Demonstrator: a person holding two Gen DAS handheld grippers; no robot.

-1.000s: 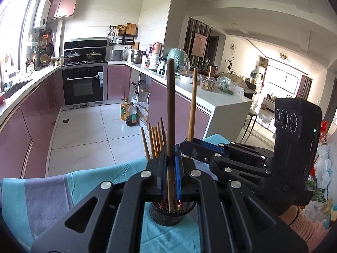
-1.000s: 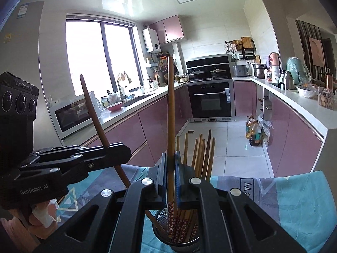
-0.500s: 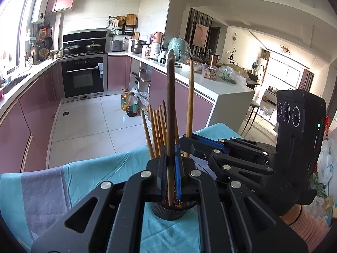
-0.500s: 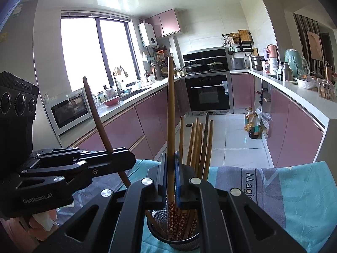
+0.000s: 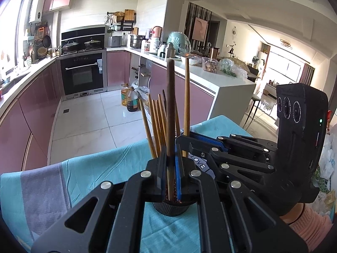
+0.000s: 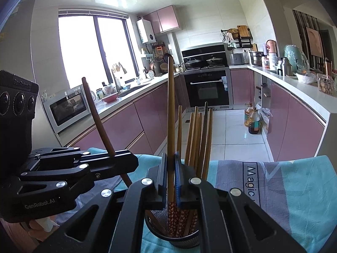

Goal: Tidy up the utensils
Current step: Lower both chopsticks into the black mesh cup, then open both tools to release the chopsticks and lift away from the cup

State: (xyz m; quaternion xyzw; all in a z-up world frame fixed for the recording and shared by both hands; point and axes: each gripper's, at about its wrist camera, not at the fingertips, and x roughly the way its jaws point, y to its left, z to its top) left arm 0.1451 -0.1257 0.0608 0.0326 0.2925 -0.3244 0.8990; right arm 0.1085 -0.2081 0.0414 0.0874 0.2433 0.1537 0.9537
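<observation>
We have two grippers over one landmark, the round black wire-mesh holder (image 6: 172, 229) standing on the teal and grey cloth (image 6: 290, 191). The left gripper (image 5: 171, 168) is clamped on a dark brown wooden chopstick (image 5: 170, 105), held upright with its patterned lower end reaching down into the holder. The right gripper (image 6: 171, 175) is clamped on a lighter brown wooden chopstick (image 6: 171, 109), likewise upright with its flower-patterned tip inside the holder.

What could go wrong, in our judgement: the two tools crowd the same small opening from either side, so their fingers could knock each other or the rim and tip the light holder over, spilling its contents onto the cloth. If either jaw pair parts while its stick is tilted, the stick may lean out, catch on the standing bundle, or flick it sideways. Seen from the right wrist, the dark stick slants away from the holder, so it is the likelier one to drag. Pulling a gripper back before the stick has settled could also lift it out again.

Counted: two grippers, two held chopsticks, one holder, one cloth. The loose chopsticks already standing in the holder (image 6: 198, 139) number about six; they overlap, so we cannot fix it exactly.
</observation>
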